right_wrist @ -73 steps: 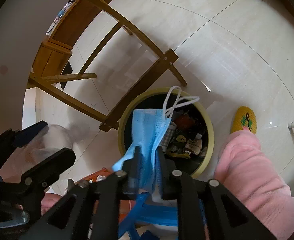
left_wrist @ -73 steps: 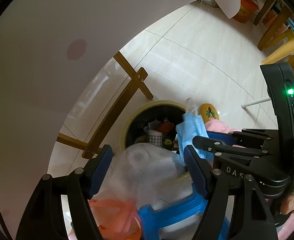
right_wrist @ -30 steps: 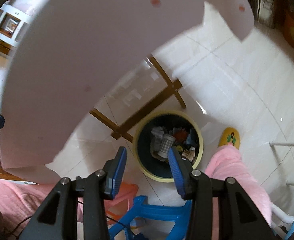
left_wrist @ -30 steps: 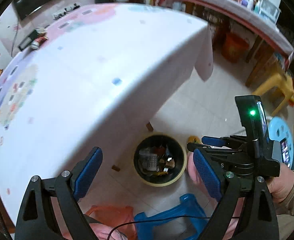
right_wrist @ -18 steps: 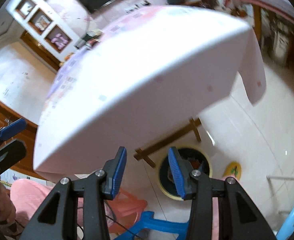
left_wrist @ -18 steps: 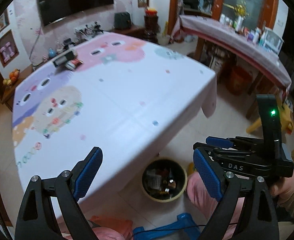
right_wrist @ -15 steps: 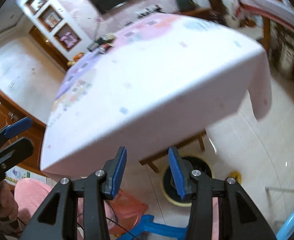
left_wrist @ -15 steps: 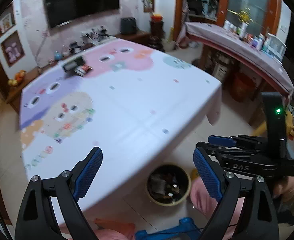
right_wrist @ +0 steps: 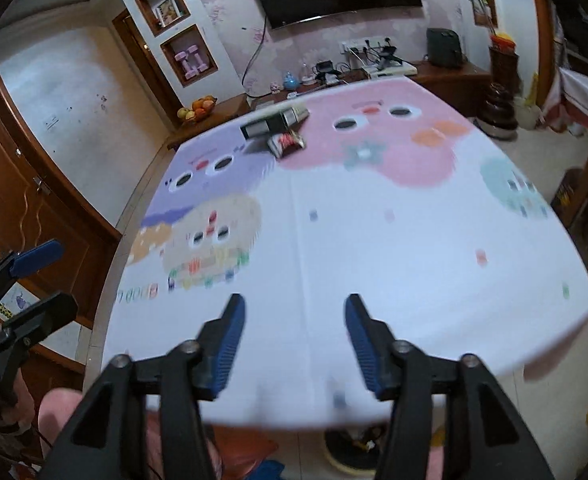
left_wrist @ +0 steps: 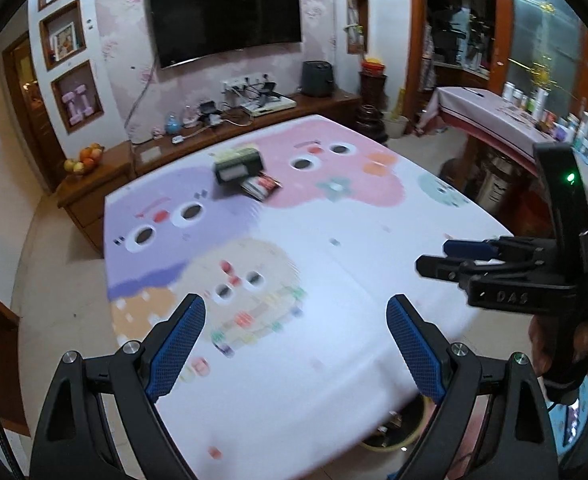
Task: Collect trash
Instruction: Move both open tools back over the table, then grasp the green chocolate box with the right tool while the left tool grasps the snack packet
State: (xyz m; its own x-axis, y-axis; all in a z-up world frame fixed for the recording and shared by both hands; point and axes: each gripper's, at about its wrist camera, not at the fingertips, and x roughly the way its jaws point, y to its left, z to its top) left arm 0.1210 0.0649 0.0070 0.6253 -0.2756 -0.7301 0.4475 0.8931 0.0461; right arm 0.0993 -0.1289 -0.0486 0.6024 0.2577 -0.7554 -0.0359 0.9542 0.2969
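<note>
Both grippers hung above the near edge of the worktop (left_wrist: 334, 264), which was covered by a pastel cartoon cloth whose printed figures were smeared by motion blur. The left gripper (left_wrist: 296, 350) stood wide open with nothing between its blue pads, and the right gripper (right_wrist: 294, 344) was likewise spread and empty. In the left wrist view the right gripper's body appeared at the right side, side-on, its hand (left_wrist: 574, 344) partly cut off by the frame. The trash bin (right_wrist: 350, 454) was almost wholly hidden under the worktop edge; only a sliver of its pale yellow rim and dark inside showed on the floor in each view, and its contents could not be made out. At the far end of the worktop lay a dark box (left_wrist: 237, 166) with a small red-and-white packet (left_wrist: 261, 186) just beside it; lettering on either was unreadable. A blue stool (right_wrist: 267, 470) peeked out at the bottom edge, mostly cut off.
</note>
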